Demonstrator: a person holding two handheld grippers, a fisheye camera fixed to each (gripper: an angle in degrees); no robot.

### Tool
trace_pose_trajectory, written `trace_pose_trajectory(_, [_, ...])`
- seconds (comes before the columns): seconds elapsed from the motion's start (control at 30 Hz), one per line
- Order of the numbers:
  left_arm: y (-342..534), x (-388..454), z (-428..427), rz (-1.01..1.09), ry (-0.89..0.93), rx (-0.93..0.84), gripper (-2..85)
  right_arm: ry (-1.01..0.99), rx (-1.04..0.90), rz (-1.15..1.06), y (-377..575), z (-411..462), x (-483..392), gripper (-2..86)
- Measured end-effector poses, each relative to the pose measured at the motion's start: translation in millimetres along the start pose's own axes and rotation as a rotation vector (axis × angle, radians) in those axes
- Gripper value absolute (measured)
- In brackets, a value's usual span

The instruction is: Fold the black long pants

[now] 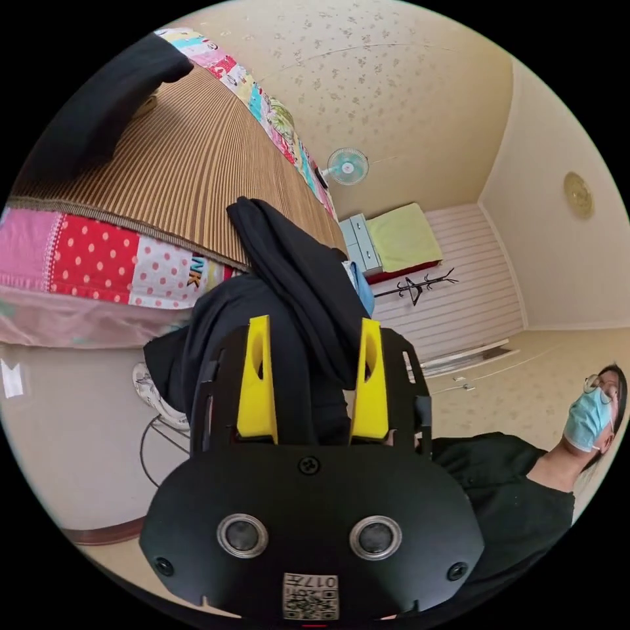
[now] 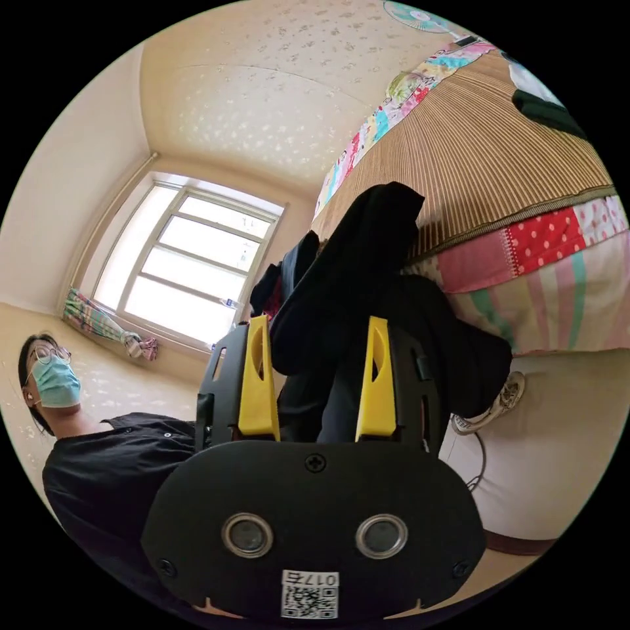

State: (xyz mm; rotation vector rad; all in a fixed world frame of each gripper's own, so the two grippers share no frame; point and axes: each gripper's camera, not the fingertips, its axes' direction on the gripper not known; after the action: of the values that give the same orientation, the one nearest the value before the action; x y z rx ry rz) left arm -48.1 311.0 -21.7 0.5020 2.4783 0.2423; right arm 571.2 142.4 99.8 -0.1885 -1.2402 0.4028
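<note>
Left gripper point(image 1: 314, 341): yellow jaws stood moderately apart with a bunch of the black long pants point(image 1: 289, 289) running up between them. Cloth filled most of the gap, but whether both jaws actually pressed on it couldn't be told from the left gripper view. From the jaws the fabric rose and draped over the edge of the bed point(image 1: 98, 262), one fold landing on the striped brown mat point(image 1: 184, 164); more of it hung bunched below that edge, beside the patchwork cover.

Right gripper point(image 2: 316, 344): same picture. Jaws partly open, pants point(image 2: 354, 262) bundled between them and spilling out to the side, with a lobe hanging down past the bed edge point(image 2: 525, 262). The top of the bundle reached the mat's point(image 2: 485, 164) near edge. Grip contact again not resolvable.

Another dark piece of fabric point(image 1: 98, 98) lay on the mat toward its far corner, well apart from the held part.

The person point(image 1: 525, 485) holding the tools showed at the view edge, in a black top.
</note>
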Motion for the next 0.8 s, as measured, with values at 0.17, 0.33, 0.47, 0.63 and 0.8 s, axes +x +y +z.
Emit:
trace_pose_trajectory(0.17, [-86.9,-33.6,55.5,-0.052,-0.021,-0.116,21.6,0.061,-0.092,0.051,-91.3,71.5,16.6,25.2])
trace_pose_trajectory(0.33, [-113.5,-49.5,84.1,-0.049,-0.04,-0.17,21.2,0.165,-0.21,0.037,-126.5,122.8,23.0,22.9])
trace_pose_trajectory(0.47, [-113.6,-42.4,85.1,0.009,-0.066,-0.139,15.7,0.103,-0.357,-0.012,-135.7,162.9,13.8,14.8])
trace_pose_trajectory(0.63, [-101.9,-14.1,77.0,0.075,-0.002,-0.098,12.1,-0.01,-0.283,-0.064,-122.8,144.5,-12.1,10.0])
trace_pose_trajectory(0.8, [-98.5,44.4,98.0,0.171,0.098,-0.085,11.4,-0.015,-0.193,-0.177,-115.3,67.8,-46.0,8.5])
